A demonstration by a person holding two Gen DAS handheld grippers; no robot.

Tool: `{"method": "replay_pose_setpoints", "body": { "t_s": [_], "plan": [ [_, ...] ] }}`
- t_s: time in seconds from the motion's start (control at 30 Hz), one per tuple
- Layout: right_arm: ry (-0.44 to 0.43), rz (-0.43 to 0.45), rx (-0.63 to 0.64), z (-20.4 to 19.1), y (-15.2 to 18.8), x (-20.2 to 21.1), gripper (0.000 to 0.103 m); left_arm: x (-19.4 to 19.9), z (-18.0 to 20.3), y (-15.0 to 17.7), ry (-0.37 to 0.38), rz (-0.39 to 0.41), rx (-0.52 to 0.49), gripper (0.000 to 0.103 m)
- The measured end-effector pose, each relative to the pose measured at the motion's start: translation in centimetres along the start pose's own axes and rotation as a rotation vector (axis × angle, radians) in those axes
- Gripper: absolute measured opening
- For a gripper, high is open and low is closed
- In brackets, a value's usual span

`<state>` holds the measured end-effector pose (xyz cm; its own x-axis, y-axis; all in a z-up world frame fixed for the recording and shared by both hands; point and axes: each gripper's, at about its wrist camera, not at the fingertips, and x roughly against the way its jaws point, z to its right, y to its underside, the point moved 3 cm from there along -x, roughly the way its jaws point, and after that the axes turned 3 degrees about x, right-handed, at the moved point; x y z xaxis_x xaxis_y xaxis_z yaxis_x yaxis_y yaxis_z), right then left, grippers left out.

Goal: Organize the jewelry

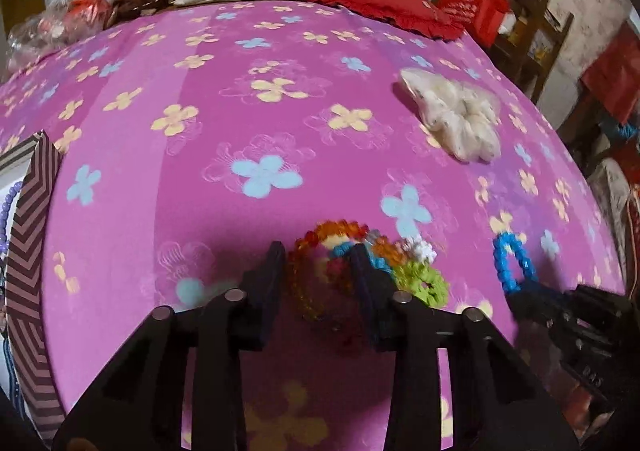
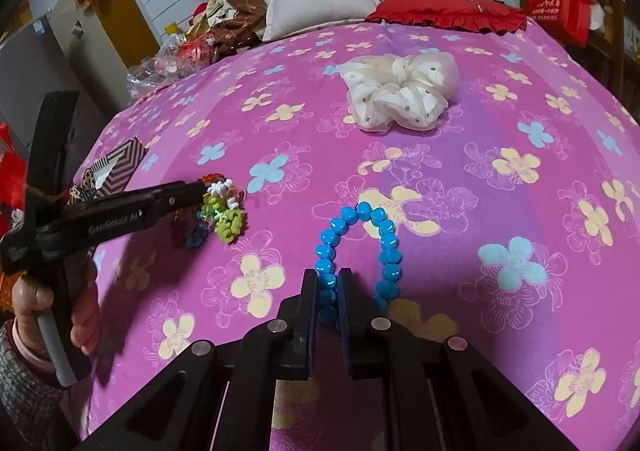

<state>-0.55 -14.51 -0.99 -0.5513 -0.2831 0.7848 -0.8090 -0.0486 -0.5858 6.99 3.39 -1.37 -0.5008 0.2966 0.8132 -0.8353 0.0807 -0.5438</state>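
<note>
Left hand-held gripper (image 1: 318, 271): two flat matte-black fingers on black angular link arms, round silver pivot pins at the joints, in the lower middle of the left wrist view. Right hand-held gripper (image 2: 329, 287): same black build, blue-edged inner pads, silver pins, lower middle of the right wrist view. At the left edge of that view, white lettering runs along a black finger of the left tool, its handle is pale grey, and the hand (image 2: 56, 315) wears a grey knit sleeve over a pink cuff.
</note>
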Motion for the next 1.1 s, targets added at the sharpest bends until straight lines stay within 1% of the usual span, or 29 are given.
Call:
{"method": "replay_pose_setpoints", "body": {
  "t_s": [0.03,0.17,0.3,0.43,0.57,0.6,0.63,0.7,0.8,0.9,1.0,1.1],
  "plan": [
    [0.001,0.001,-0.004,0.0,0.0,0.0,0.009,0.2,0.2,0.4,0.016,-0.016,-0.004,0.019],
    [-0.005,0.003,-0.013,0.2,0.1,0.0,0.009,1.5,0.0,2.1,0.02,-0.023,0.012,0.019],
    [0.001,0.012,-0.003,0.1,0.3,0.1,0.009,2.8,-1.9,3.4,0.009,-0.029,0.071,0.019],
    [0.016,0.013,0.002,-0.1,0.2,0.0,0.009,2.6,-1.9,3.3,0.011,-0.023,0.08,0.019],
    [0.037,-0.001,0.021,-0.4,0.1,-0.1,0.009,1.9,-0.5,2.9,-0.014,-0.005,0.042,0.019],
    [0.039,-0.013,0.018,-0.4,0.0,-0.1,0.009,2.0,-0.4,2.9,0.004,-0.013,0.05,0.018],
    [0.03,-0.022,0.011,-0.4,-0.1,0.1,0.009,2.2,-0.2,2.9,0.026,-0.013,0.061,0.012],
    [0.026,-0.008,0.017,-0.7,-0.3,1.0,0.009,4.0,0.0,2.7,0.027,0.029,0.064,0.012],
    [0.044,0.025,0.043,-1.5,-0.7,2.6,0.008,8.0,-0.2,2.5,0.062,0.1,0.076,0.012],
    [0.028,0.052,0.047,-2.7,-1.3,4.5,0.007,11.9,-0.8,2.6,0.086,0.169,0.09,0.012],
    [0.011,0.066,0.057,-4.1,-1.7,6.0,0.007,15.4,-2.1,3.2,0.116,0.222,0.127,0.012],
    [0.008,0.08,0.098,-6.4,-2.2,7.5,0.007,18.4,-4.0,4.2,0.125,0.274,0.168,0.012]
  ]
}}
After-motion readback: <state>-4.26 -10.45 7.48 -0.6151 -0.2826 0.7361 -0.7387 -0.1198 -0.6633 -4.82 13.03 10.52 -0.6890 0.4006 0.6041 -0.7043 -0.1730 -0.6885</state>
